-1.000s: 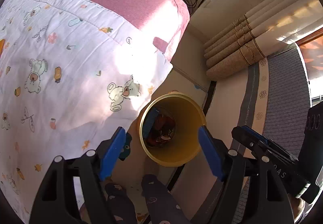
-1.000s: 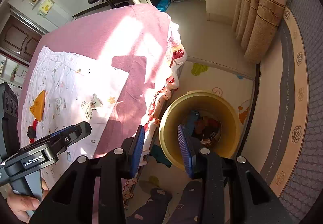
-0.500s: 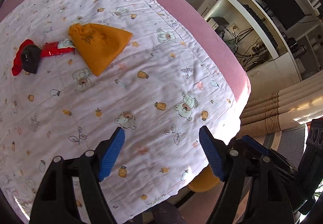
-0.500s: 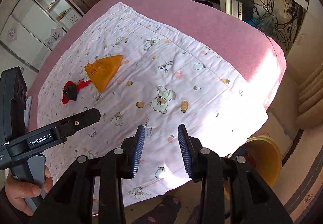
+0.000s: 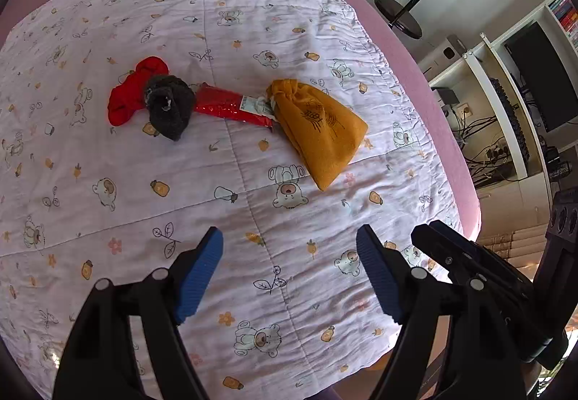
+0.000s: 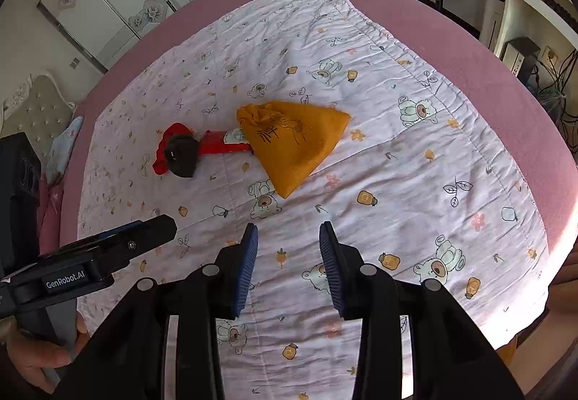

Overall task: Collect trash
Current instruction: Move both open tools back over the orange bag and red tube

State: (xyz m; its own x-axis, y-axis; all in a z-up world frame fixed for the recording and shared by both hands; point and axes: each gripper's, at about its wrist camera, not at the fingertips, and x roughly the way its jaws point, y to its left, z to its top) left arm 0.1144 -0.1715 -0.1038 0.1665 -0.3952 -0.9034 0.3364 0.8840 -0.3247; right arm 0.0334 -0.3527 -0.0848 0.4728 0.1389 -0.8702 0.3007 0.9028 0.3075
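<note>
On the bear-print quilt [image 5: 253,219] lie an orange drawstring pouch [image 5: 321,129], a red foil wrapper [image 5: 227,105], a dark grey fabric lump [image 5: 169,107] and a red fabric piece [image 5: 128,98] in a row. They also show in the right wrist view: the pouch [image 6: 292,140], the wrapper [image 6: 216,147], the grey lump [image 6: 182,158]. My left gripper [image 5: 289,270] is open and empty, well short of the pouch. My right gripper [image 6: 289,262] is open with a narrower gap, empty, below the pouch.
The quilt covers a pink bed [image 6: 487,53]. A desk with cables [image 5: 505,133] and a stool [image 5: 401,13] stand to the right. A wardrobe [image 6: 108,10] is at the back. An orange sliver of the bin [image 6: 507,353] shows below the bed's edge.
Both grippers have swung up from the yellow bin on the floor to face the bed top. The pouch and red and grey items have come closer to the middle of the views.
</note>
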